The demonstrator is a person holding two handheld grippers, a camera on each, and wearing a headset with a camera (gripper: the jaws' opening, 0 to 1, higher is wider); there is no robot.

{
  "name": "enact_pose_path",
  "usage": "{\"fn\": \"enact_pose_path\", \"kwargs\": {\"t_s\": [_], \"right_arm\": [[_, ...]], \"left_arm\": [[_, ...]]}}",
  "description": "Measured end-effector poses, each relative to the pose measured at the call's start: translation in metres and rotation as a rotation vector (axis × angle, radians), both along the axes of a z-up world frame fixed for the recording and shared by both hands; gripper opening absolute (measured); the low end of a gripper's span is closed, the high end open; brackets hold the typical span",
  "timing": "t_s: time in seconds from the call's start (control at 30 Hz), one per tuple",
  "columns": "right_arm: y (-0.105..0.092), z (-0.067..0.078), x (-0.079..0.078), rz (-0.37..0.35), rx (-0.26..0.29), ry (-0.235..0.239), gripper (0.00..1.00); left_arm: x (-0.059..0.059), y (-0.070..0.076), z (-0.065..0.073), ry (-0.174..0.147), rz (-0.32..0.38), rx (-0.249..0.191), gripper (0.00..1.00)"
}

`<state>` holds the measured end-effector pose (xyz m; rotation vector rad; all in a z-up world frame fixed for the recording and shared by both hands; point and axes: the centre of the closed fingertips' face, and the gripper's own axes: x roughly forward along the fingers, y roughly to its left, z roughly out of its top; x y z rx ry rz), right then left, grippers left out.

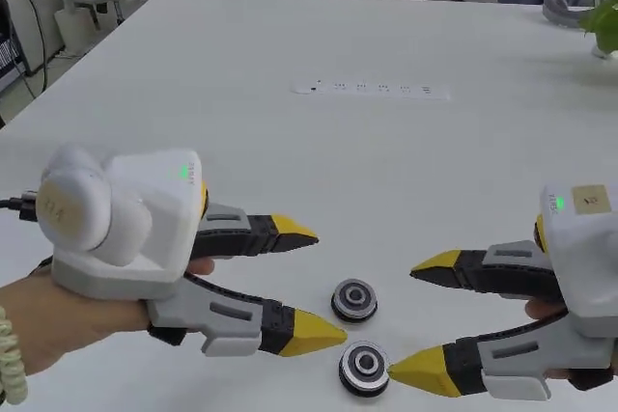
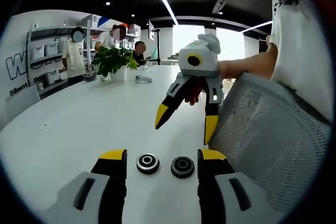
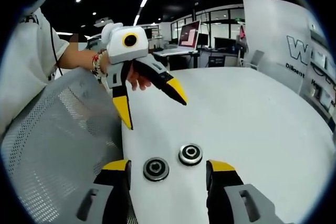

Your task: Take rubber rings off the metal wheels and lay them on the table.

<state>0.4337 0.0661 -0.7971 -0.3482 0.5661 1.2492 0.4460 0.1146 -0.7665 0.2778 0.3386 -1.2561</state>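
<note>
Head view: a white table [image 1: 386,171] is recorded. The left gripper [image 1: 328,287] and right gripper [image 1: 403,320] are held facing each other, both spread wide and empty. Between their tips the far wheel [image 1: 354,300] and near wheel [image 1: 365,370] are found lying flat, just apart. A dark rubber ring [image 1: 337,302] appears seated on each. It is advised that one wheel be pinned by one gripper while the ring's edge is pinched and peeled by the other.

White table [image 1: 290,161]: two metal wheels [image 1: 354,300], power strip [image 1: 372,90].
</note>
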Motion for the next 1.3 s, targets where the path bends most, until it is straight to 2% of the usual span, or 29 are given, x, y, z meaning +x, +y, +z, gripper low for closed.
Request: {"fn": "enact_pose_path", "kwargs": {"t_s": [0.27,0.4,0.67,0.87,1.2,1.27,1.3], "right_arm": [[-0.001,-0.007,-0.003,0.000,0.003,0.019,0.51],[-0.001,-0.012,-0.005,0.004,-0.001,0.034,0.49],[0.000,-0.022,-0.014,0.020,-0.014,0.082,0.46],[-0.001,-0.026,-0.014,0.015,-0.023,0.090,0.43],[-0.001,-0.031,-0.017,0.024,-0.037,0.092,0.40],[-0.001,-0.032,-0.016,0.023,-0.040,0.090,0.40],[-0.002,-0.032,-0.016,0.022,-0.039,0.089,0.39]], "left_arm": [[-0.001,-0.001,-0.008,0.014,0.006,0.010,0.50],[-0.003,-0.001,-0.015,0.016,-0.002,0.043,0.49],[-0.006,-0.005,-0.015,0.015,-0.016,0.044,0.48],[-0.012,-0.008,-0.024,0.032,-0.040,0.068,0.47],[-0.017,-0.011,-0.031,0.026,-0.071,0.095,0.44],[-0.016,-0.010,-0.033,0.000,-0.075,0.110,0.40],[-0.016,-0.010,-0.033,0.001,-0.073,0.109,0.40]]}}
